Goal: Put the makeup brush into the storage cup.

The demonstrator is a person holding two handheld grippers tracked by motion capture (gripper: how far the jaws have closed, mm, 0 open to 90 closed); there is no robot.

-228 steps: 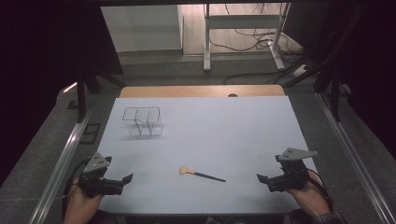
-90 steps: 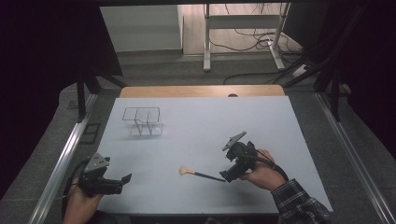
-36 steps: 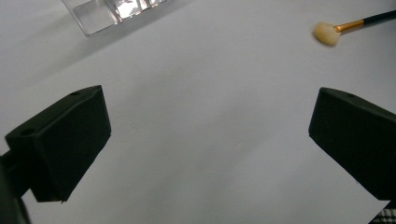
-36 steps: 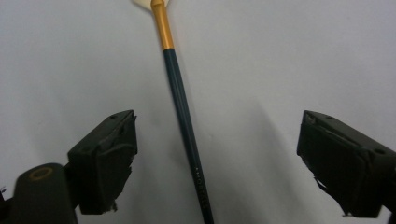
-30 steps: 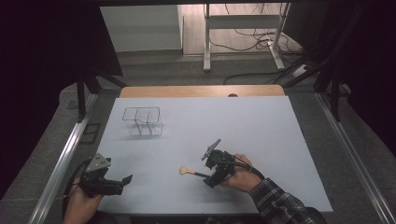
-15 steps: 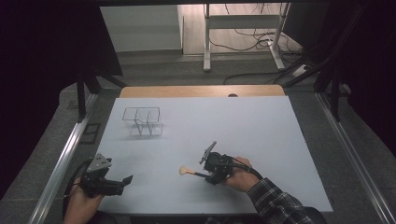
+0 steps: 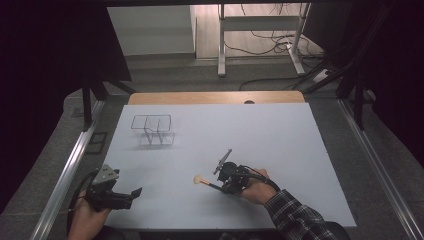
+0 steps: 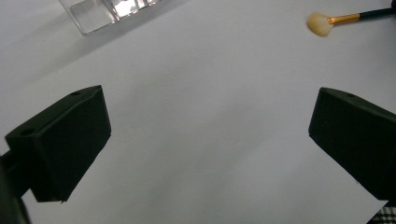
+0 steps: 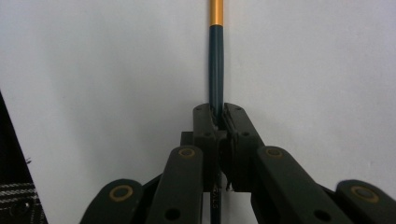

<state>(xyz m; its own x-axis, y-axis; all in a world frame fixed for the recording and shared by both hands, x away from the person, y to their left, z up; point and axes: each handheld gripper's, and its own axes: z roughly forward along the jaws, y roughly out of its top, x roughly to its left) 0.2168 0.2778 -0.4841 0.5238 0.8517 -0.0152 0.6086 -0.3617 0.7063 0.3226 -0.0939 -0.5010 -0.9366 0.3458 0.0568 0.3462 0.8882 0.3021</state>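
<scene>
Your right gripper has its jaws pinched together on the dark handle of the slim makeup brush with a gold ferrule and pale bristle head. In the right gripper view the handle runs straight up out of the closed jaws, so the grasp looks centred and taken. The brush lies low on the white surface, near the front edge, its bristles pointing toward your left side. I judge the pick-up step is in hand: gripped, not yet lifted clear.

Your left gripper rests at the front left corner with its jaws spread wide and nothing between them.

The clear, divided acrylic organiser stands well apart, toward the back left. If it is the destination, the next move calls for a level lift, then carrying the brush across and tipping it upright over one compartment.
</scene>
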